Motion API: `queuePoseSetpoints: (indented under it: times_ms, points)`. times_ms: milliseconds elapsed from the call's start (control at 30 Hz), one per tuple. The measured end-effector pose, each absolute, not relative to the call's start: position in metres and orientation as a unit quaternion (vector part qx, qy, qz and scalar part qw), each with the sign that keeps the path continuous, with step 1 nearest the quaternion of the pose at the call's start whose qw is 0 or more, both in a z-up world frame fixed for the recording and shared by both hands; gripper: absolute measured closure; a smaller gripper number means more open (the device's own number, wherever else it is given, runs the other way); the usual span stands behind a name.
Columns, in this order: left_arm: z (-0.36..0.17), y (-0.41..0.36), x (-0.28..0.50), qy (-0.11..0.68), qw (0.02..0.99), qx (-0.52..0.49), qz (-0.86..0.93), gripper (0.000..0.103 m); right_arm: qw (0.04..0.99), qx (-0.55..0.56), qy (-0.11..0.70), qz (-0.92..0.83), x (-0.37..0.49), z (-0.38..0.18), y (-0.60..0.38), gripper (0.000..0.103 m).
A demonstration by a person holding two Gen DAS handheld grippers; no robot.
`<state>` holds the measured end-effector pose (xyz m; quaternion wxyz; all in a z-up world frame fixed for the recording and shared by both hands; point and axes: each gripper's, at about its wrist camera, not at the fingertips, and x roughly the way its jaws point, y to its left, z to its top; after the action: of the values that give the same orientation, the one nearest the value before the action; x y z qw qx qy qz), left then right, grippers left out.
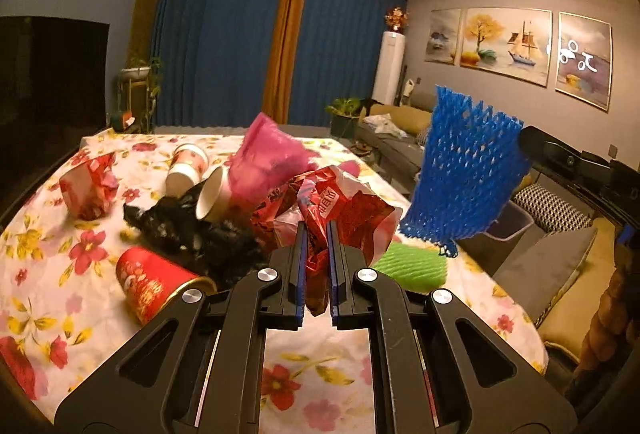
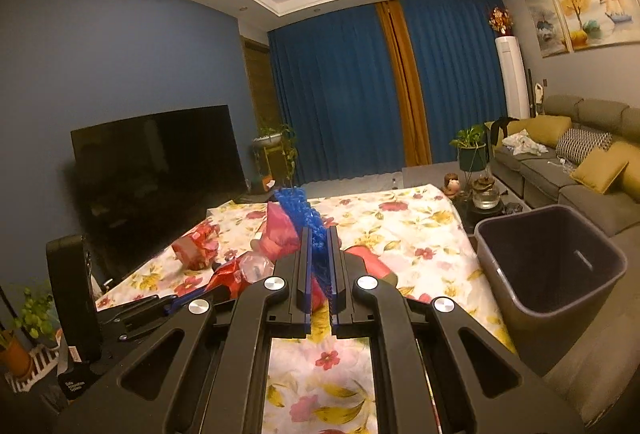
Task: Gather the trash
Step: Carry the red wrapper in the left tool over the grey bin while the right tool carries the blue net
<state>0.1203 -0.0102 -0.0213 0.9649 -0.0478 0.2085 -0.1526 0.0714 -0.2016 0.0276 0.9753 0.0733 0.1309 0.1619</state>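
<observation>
The left gripper (image 1: 317, 234) has its fingers closed on a crinkled, glossy red wrapper (image 1: 340, 210), which stands up between the blue pads above the tabletop (image 1: 48, 258), a surface covered in a soft floral cloth. The right gripper (image 2: 319, 240) has its fingers pinched tight on a blue foam net (image 2: 302, 212), a springy open-mesh sleeve; from the left wrist view the net (image 1: 464, 170) hangs in the air, flared like a fan, to the right of the wrapper. Behind the wrapper lies a heap: a limp pink bag (image 1: 268, 154), 2 paper cups (image 1: 192, 166) tipped on their sides, crumpled black plastic (image 1: 188, 230), a red cylindrical can (image 1: 152, 284) on its side and a crushed red carton (image 1: 88, 186) farther left. A green foam net (image 1: 412, 266) lies just right of the left fingers. A dark, smooth-walled bin (image 2: 552, 266) stands beside the tabletop's right edge, its mouth open, with a grey sofa (image 2: 560, 162) behind it.
</observation>
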Motion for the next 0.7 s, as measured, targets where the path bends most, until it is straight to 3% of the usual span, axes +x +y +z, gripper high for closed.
queuePoseSetpoints:
  times_ms: [400, 700]
  points:
    - [0.03, -0.096, 0.154, 0.146, 0.965, -0.026, -0.218, 0.095, 0.993, 0.054, 0.093, 0.052, 0.083, 0.048, -0.269, 0.096]
    - [0.037, -0.192, 0.192, 0.116, 0.955, -0.013, -0.273, 0.095, 0.992, 0.069, 0.101, -0.024, 0.109, 0.035, -0.343, 0.096]
